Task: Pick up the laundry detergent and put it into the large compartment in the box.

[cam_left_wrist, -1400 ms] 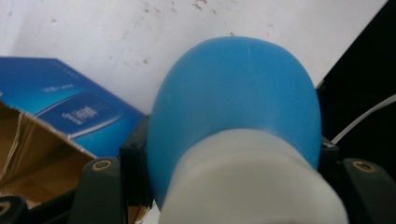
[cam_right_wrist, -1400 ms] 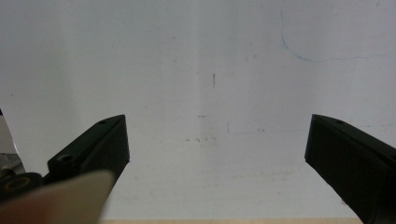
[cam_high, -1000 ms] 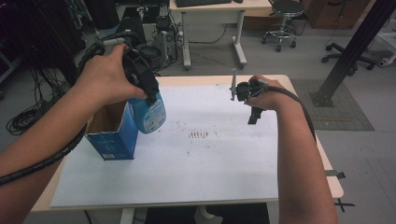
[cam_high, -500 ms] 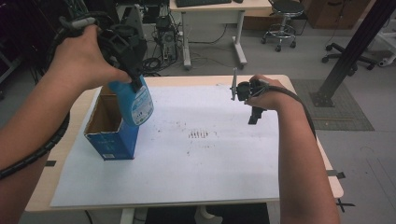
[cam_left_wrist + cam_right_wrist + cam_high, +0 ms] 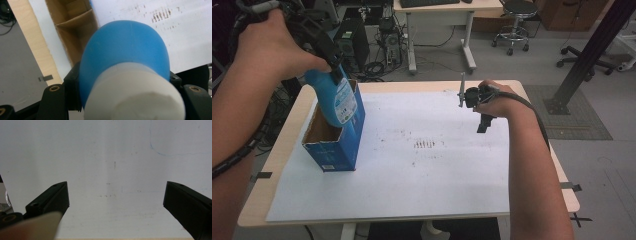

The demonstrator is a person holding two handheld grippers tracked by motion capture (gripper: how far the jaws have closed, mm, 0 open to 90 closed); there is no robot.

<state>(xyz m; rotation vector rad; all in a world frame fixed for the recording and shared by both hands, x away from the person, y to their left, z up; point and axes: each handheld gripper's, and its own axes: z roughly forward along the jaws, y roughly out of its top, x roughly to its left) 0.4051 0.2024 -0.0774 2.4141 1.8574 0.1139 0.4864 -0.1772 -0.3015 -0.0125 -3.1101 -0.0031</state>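
My left gripper [image 5: 332, 65] is shut on the neck of a blue bottle [image 5: 338, 102] with a white cap [image 5: 132, 95]. The bottle hangs bottom-down and tilted over the open top of a blue cardboard box [image 5: 339, 150] at the table's left. In the left gripper view the bottle [image 5: 125, 55] covers much of the box's brown inside [image 5: 72, 30], which has a divider. My right gripper [image 5: 472, 107] hovers over the white sheet [image 5: 422, 175] at the back right. Its jaws stand wide apart, with nothing between them [image 5: 116, 197].
The white sheet covers most of the wooden table [image 5: 287, 132] and bears small dark marks [image 5: 427, 144] at its middle. Beyond the table stand a desk [image 5: 442, 15], computer towers [image 5: 349, 40], office chairs [image 5: 512, 25] and a black slanted post [image 5: 592, 55] at the right.
My left hand has carried the bottle up and to the left, from in front of the box's right side to above its opening. The right hand has kept still.
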